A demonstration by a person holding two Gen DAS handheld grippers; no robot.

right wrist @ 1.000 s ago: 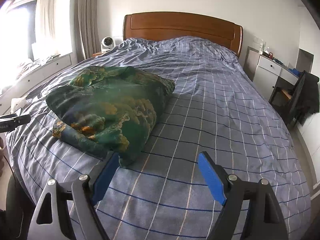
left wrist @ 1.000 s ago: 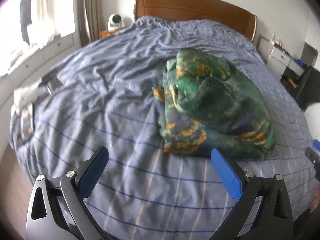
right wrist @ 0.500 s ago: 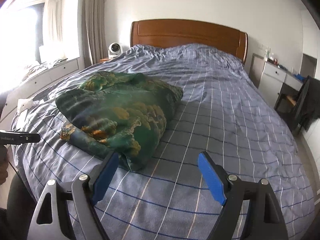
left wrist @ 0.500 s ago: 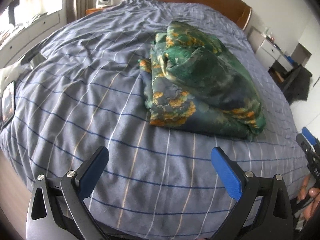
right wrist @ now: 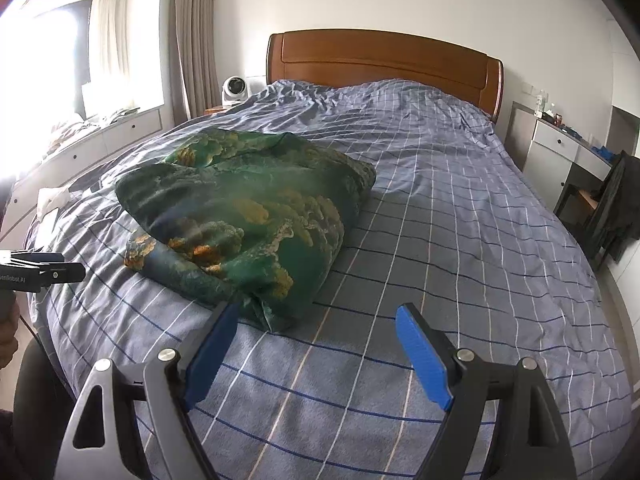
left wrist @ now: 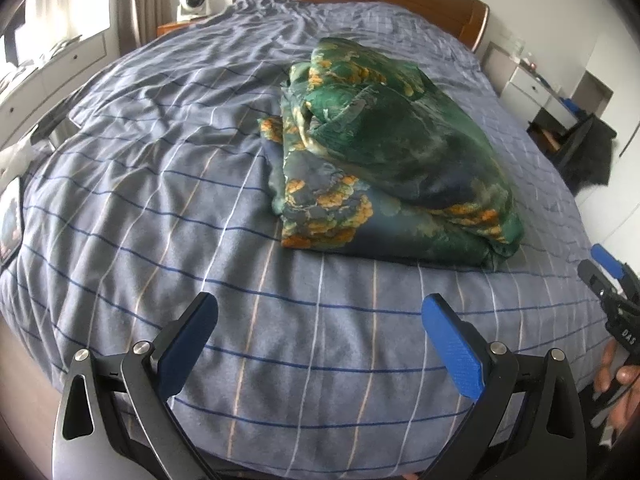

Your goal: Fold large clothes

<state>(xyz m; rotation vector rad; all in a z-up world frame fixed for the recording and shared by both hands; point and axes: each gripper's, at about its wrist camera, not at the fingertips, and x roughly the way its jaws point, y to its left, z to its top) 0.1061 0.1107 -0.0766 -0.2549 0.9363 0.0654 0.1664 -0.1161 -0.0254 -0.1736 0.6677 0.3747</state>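
Green-and-orange printed garment [left wrist: 384, 160], bunched in a loose heap on the blue checked duvet [left wrist: 160, 184], near the foot of the bed and toward its left side. In my left view it sits at about one o'clock, well apart from my fingers; in my right view it's at eleven o'clock, its nearest corner just beside my left pad. The cloth looks thin, soft and possibly slippery, so I judge it light, floppy and likely to slide out of a shallow pinch. I'd go for the near hem, where the orange-patterned edge lies flat on the duvet. My left gripper [left wrist: 320, 340] hangs wide, holding nothing. My right gripper [right wrist: 320, 344] is spread just as wide, also empty. At twelve o'clock, the wooden headboard [right wrist: 384, 60]; at ten, a small white fan [right wrist: 235, 89].
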